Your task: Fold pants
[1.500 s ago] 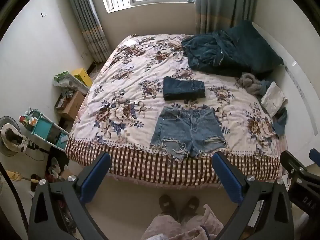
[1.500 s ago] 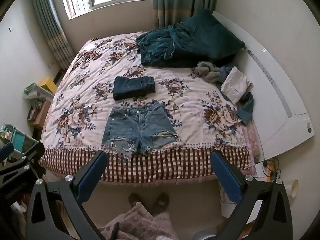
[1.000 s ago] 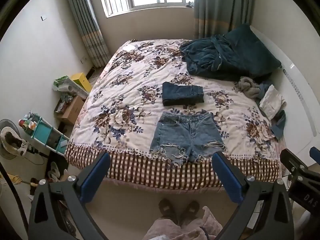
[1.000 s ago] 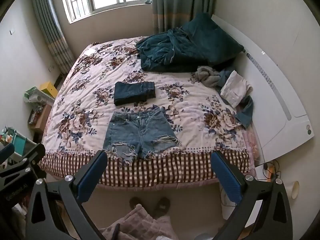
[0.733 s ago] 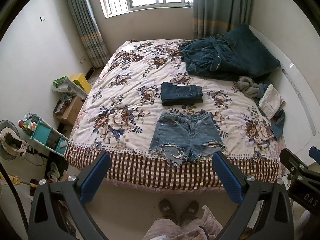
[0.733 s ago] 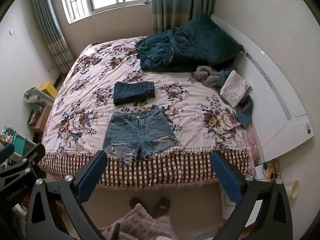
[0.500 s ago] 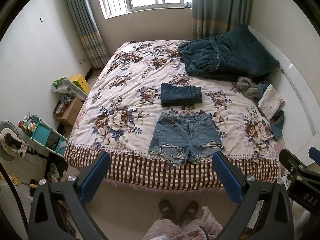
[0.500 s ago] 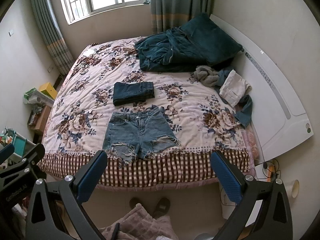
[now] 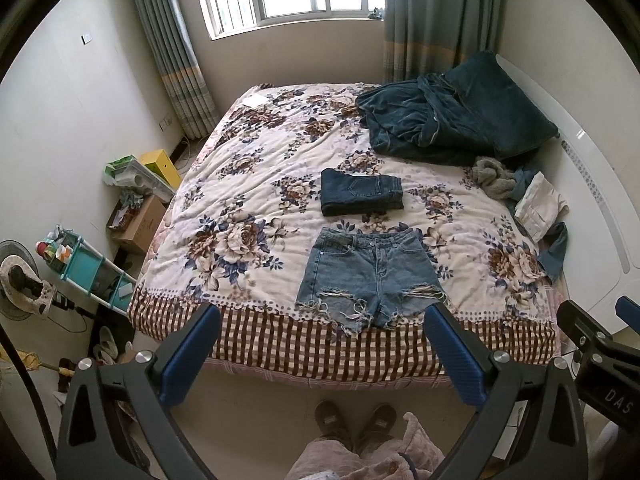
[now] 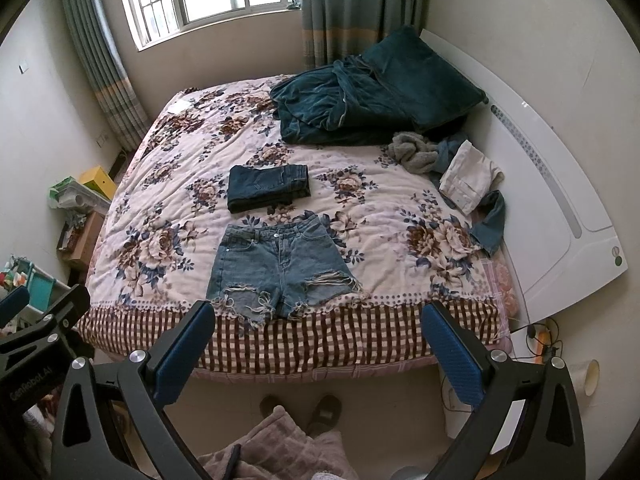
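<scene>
1. At the left edge of your left wrist view, a turquoise plastic shelf cart (image 9: 86,270) stands on the floor beside a brown cardboard box (image 9: 140,222) and a yellow box (image 9: 162,166).
2. Your left gripper (image 9: 322,350) fills the lower part of that frame: black angular arms, ridged blue pads on the fingers (image 9: 188,354), spread wide and released, holding nothing, up in the air in front of the bed.
3. The bed (image 9: 248,184) takes up the centre, covered by a puffy quilted spread with brown and blue flowers and a brown-and-white checked band along the near edge.
4. The denim shorts (image 9: 370,276) lie flat and unfolded near that near edge, centre of the frame, waistband away from you, frayed ripped hems toward you and reaching the checked band.
5. Just above them in the frame, apart from them, sits a dark denim garment folded (image 9: 360,192) into a neat rectangle.
6. In the upper right, a rumpled teal velvety blanket (image 9: 432,128) is piled against a matching pillow.
7. At right, a grey fuzzy cloth (image 9: 494,178) and a folded cream garment (image 9: 538,206) lie by the glossy white headboard (image 9: 588,196).
8. In your right wrist view, your right gripper (image 10: 318,348) hangs the same way, blue-padded fingers (image 10: 450,354) wide apart and empty, with the shorts (image 10: 278,266) between them, beyond the tips.
</scene>
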`<state>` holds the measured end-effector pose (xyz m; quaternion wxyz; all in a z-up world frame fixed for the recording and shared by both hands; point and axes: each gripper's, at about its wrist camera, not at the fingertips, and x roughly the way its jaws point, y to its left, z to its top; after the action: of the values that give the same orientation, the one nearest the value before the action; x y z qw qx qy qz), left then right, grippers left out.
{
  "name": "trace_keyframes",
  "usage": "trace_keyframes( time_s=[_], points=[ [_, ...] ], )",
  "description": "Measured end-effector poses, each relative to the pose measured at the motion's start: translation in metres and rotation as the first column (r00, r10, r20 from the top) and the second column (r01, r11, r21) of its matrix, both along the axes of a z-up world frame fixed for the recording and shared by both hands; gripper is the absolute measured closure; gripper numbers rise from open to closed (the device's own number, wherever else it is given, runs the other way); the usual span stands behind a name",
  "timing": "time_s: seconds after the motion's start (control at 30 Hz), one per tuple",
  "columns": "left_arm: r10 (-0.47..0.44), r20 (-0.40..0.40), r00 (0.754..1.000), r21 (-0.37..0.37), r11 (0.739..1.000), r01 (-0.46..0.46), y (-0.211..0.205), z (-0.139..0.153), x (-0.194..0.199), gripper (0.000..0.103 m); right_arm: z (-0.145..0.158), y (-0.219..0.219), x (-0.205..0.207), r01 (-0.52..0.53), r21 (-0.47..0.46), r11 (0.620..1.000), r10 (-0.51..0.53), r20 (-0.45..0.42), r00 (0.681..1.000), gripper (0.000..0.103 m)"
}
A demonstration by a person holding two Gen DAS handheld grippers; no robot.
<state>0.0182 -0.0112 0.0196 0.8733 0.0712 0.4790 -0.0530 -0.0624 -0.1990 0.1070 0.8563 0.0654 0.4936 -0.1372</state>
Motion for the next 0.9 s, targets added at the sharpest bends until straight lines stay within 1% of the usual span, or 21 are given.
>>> trace_keyframes(
  time_s=[0.23, 0.47, 0.9],
  points=[
    [0.001, 0.006, 1.000, -0.002, 1.000, -0.001, 0.000, 0.000, 0.001, 0.000, 0.002, -0.001, 0.000, 0.002, 0.000, 1.000, -0.002, 0.003, 1.000, 0.000],
    [0.001, 0.011, 1.000, -0.001, 1.000, -0.001, -0.010, 0.009, 0.007, 0.000, 0.008, -0.002, 0.004, 0.003, -0.001, 1.000, -0.003, 0.007, 1.000, 0.000],
    [0.001, 0.013, 1.000, -0.003, 1.000, -0.001, -0.008, 0.013, 0.001, 0.000, 0.010, -0.002, 0.003, 0.004, 0.000, 1.000, -0.004, 0.012, 1.000, 0.000]
  ],
)
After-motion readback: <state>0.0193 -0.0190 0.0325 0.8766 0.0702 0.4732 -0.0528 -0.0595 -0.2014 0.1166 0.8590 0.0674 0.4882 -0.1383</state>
